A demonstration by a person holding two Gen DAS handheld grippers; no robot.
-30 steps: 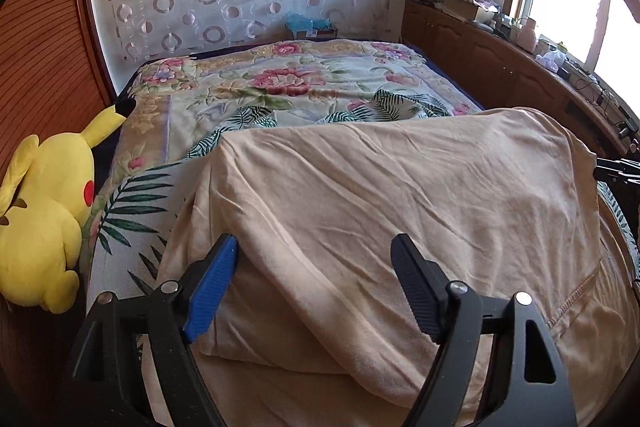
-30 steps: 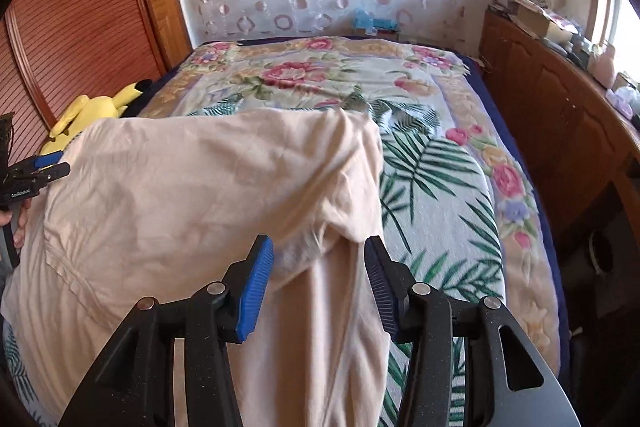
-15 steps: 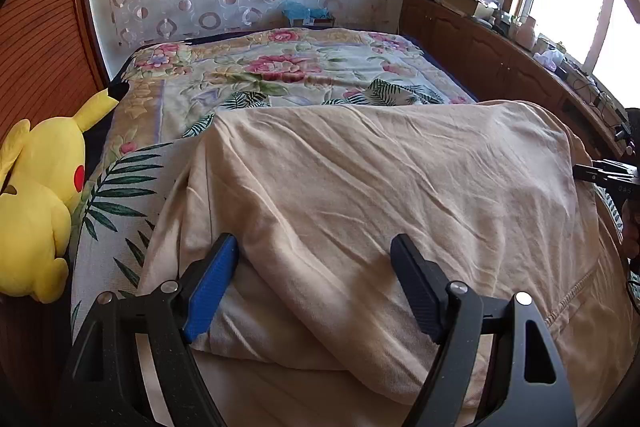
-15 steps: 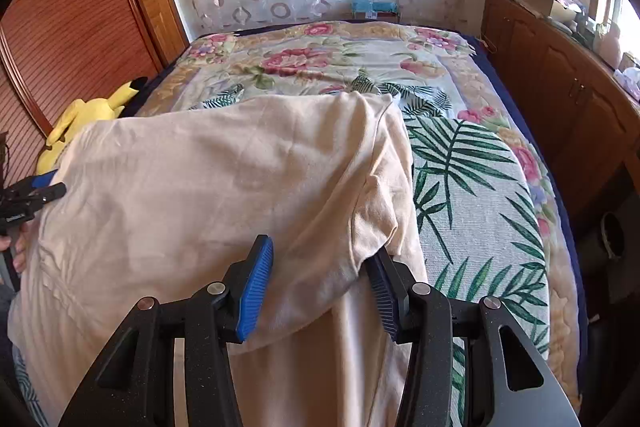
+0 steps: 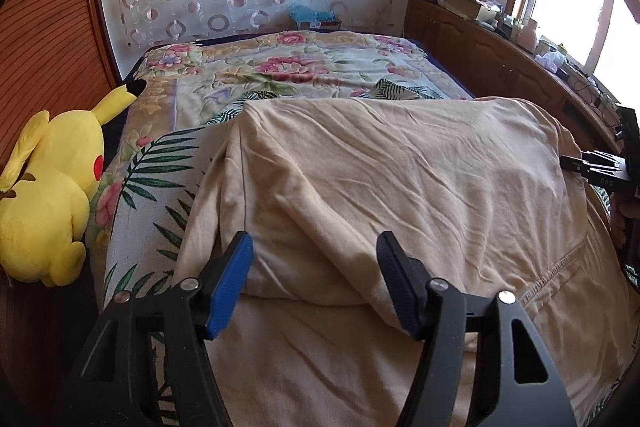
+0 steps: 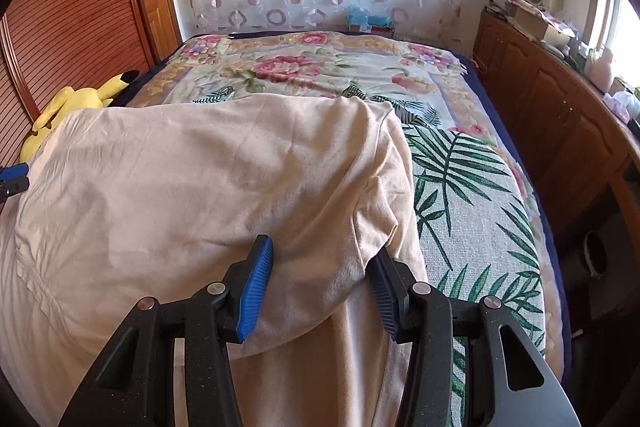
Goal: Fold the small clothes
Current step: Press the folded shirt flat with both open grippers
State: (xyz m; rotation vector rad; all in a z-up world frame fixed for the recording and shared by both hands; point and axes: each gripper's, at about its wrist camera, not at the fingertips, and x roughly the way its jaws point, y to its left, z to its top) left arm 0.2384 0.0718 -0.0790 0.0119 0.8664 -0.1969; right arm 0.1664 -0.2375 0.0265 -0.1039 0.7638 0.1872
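Soft, light beige garment [image 5: 400, 179] is draped limp; left claw [image 5: 312, 279] closing around its fold, right claw [image 6: 320, 287] clenched on the three o'clock edge.

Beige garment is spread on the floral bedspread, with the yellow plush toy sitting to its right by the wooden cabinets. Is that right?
Not quite. The yellow plush toy sits to the left of the beige garment, by the slatted wooden door, as the left wrist view shows. The garment does lie on the floral bedspread.

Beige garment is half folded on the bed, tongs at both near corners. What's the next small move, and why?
Probably finish closing the left tongs: their jaws are closing around a fold of the beige garment without pinching it, while the right tongs look to straddle the other corner.
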